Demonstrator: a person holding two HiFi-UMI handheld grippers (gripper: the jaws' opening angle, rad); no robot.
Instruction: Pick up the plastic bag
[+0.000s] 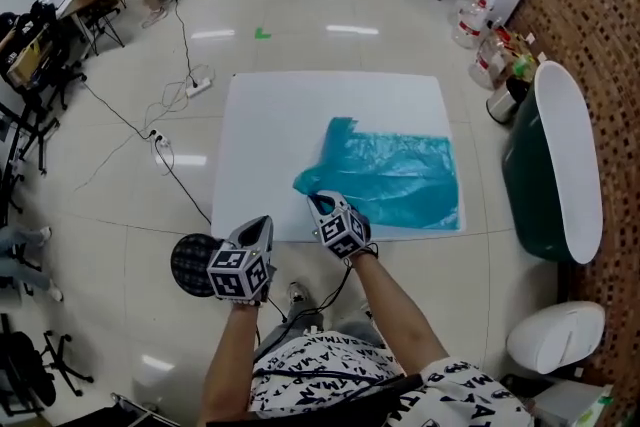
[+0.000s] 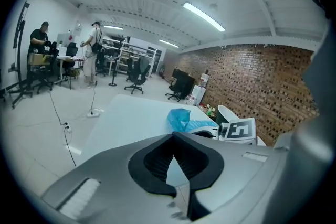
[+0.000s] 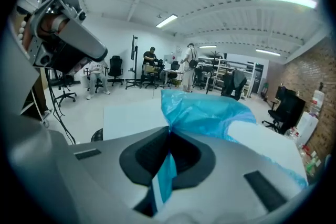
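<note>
Hard-to-see stuff first: we can't tell what the round dark thing [image 1: 190, 263] on the floor is, since the left gripper [image 1: 262, 225] covers half of it from the head view. The bottles [image 1: 488, 55] by the brick wall [image 1: 590, 25] are too small to make out. As for containers, the green bin [image 1: 528, 190] right of the counter [image 1: 280, 120] has a white lid [image 1: 570, 155] over it, so we can't see inside, and the same goes for the small white bin [image 1: 555, 335] nearer the person. The plastic bag [image 1: 395, 177] is blue and lies mostly flat on the right half of the counter, with its near left corner bunched up at the right gripper [image 1: 320, 203]. From the head view we can't see the grip itself. The right gripper view sorts that out: the jaws are pinching the bag film, a blue strip runs down between them, and the rest of the bag billows out just past the tips. In the left gripper view the jaws are pressed together with nothing between them, and the gripper sits off to the bag's left near the counter's front edge, not touching the bag. That view also catches the right gripper's marker cube [image 2: 239, 130] just beside the bag. Only the gripper views show the people [image 3: 186, 68] standing at desks far back.
</note>
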